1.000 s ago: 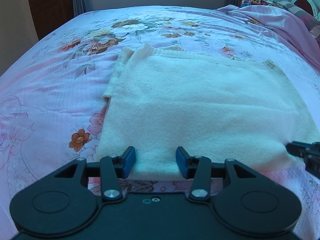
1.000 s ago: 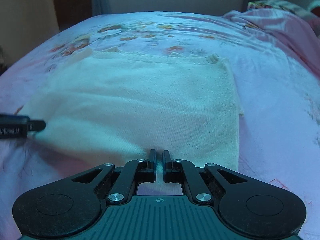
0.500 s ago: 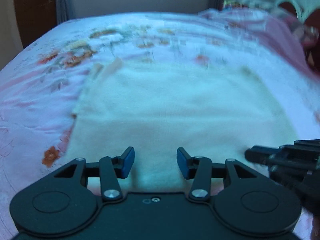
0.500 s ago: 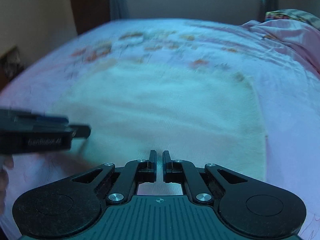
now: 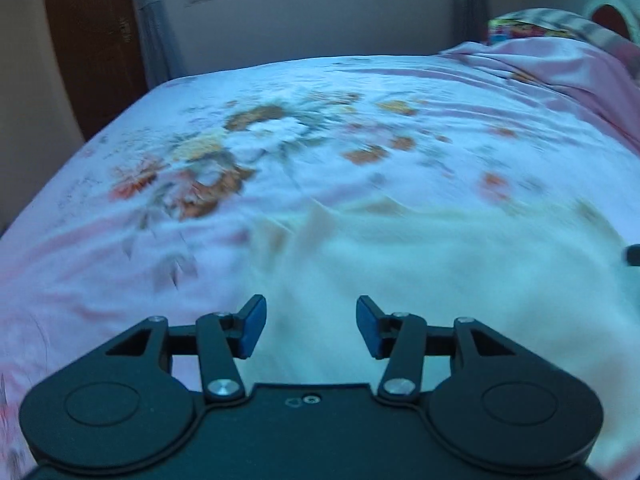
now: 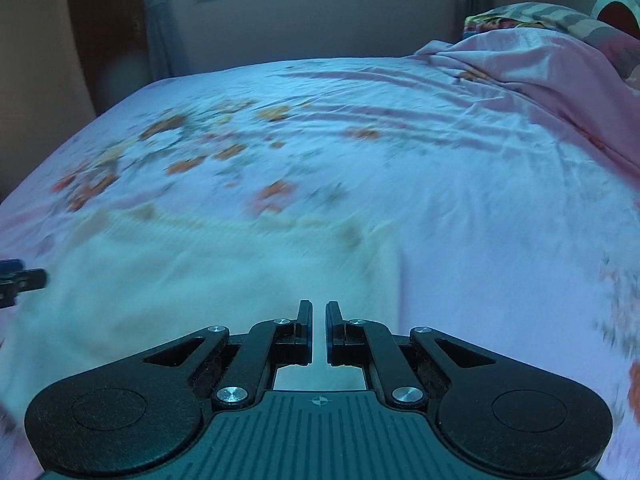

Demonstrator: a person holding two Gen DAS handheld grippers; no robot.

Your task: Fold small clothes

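Left wrist view: your left gripper (image 5: 311,327) spread wide, holding nothing; sweater (image 5: 460,280) lies flat on bed (image 5: 120,208), near half under your fingers; view blurred, so aim poor; close now and you risk pinching sheet with knit.

Right wrist view: your right gripper (image 6: 319,332) nearly clenched, thin gap, nothing visibly between; sweater (image 6: 180,280) ahead-left, its right edge just ahead; fingers this narrow may skid over hem; fold drags crooked.

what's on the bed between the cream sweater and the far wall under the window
Only the floral bedsheet; beyond the cream sweater nothing else lies there, in both wrist views.
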